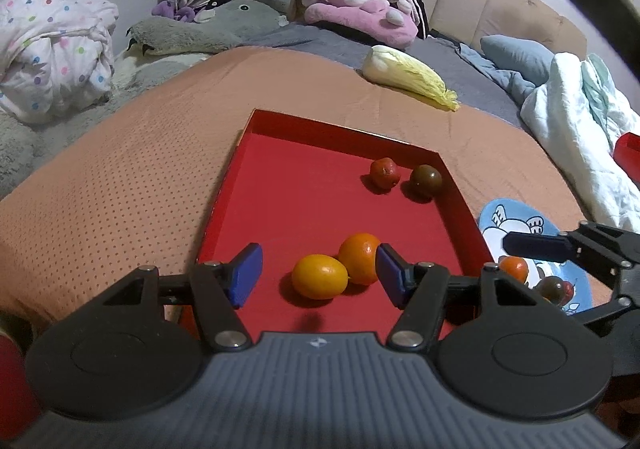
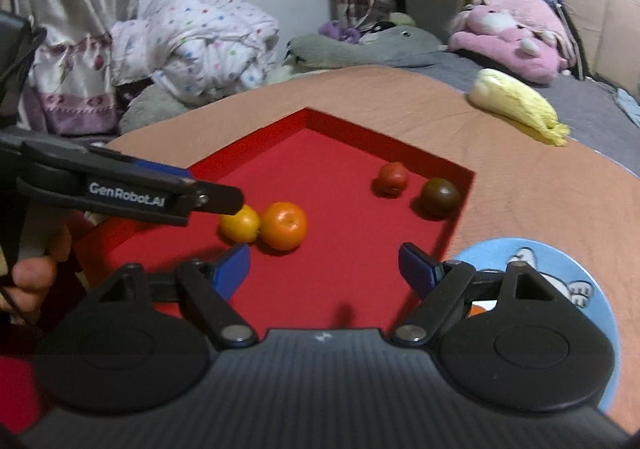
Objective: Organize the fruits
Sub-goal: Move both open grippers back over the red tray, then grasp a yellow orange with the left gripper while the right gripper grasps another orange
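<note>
A red tray (image 1: 304, 125) (image 2: 360, 125) lies on the orange cloth. In it lie a yellow-orange citrus (image 1: 319, 276) (image 2: 240, 224), an orange (image 1: 360, 257) (image 2: 284, 225), a red tomato (image 1: 385, 172) (image 2: 393, 177) and a dark tomato (image 1: 426, 179) (image 2: 441, 196). My left gripper (image 1: 318, 275) is open and empty, low over the tray, its pads either side of the two citrus. My right gripper (image 2: 325, 267) is open and empty over the tray's near part; it shows in the left wrist view (image 1: 536, 245) above a blue plate (image 1: 576, 277) (image 2: 560, 261) holding small tomatoes (image 1: 514, 267).
A napa cabbage (image 1: 408, 75) (image 2: 516, 105) lies beyond the tray. Plush toys (image 1: 360, 5), a dotted duvet (image 1: 52, 45) and white bedding (image 1: 576, 129) ring the cloth. A red object (image 1: 628, 153) sits at far right.
</note>
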`<act>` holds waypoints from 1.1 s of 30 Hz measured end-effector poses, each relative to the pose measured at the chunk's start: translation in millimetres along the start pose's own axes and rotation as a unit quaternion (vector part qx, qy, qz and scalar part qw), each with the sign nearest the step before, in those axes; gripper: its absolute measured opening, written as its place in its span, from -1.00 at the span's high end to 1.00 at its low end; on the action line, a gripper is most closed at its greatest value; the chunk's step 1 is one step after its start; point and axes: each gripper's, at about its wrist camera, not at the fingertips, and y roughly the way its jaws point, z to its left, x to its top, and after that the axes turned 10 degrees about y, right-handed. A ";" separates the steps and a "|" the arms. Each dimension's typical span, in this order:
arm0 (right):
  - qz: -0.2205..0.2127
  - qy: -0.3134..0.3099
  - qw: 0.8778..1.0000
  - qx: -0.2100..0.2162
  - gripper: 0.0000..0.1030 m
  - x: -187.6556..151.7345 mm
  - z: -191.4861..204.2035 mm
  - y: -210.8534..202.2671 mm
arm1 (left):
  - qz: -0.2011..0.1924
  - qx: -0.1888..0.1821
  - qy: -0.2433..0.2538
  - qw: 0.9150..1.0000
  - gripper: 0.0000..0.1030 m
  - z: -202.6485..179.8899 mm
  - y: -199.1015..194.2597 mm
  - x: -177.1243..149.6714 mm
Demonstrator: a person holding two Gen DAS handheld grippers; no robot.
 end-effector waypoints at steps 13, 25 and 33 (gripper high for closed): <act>0.013 -0.044 0.999 0.010 -0.55 -1.3 5.1 20.2 | 0.026 -0.003 0.017 1.000 -0.33 -8.3 16.9 -3.4; 0.028 -0.071 0.997 0.018 0.10 -2.0 12.0 32.8 | 0.052 -0.012 0.009 0.999 -0.27 -8.0 38.0 -4.1; 0.032 -0.074 0.997 0.014 0.11 -1.5 11.1 37.4 | 0.060 -0.016 0.003 0.998 -0.15 -6.2 47.3 -3.3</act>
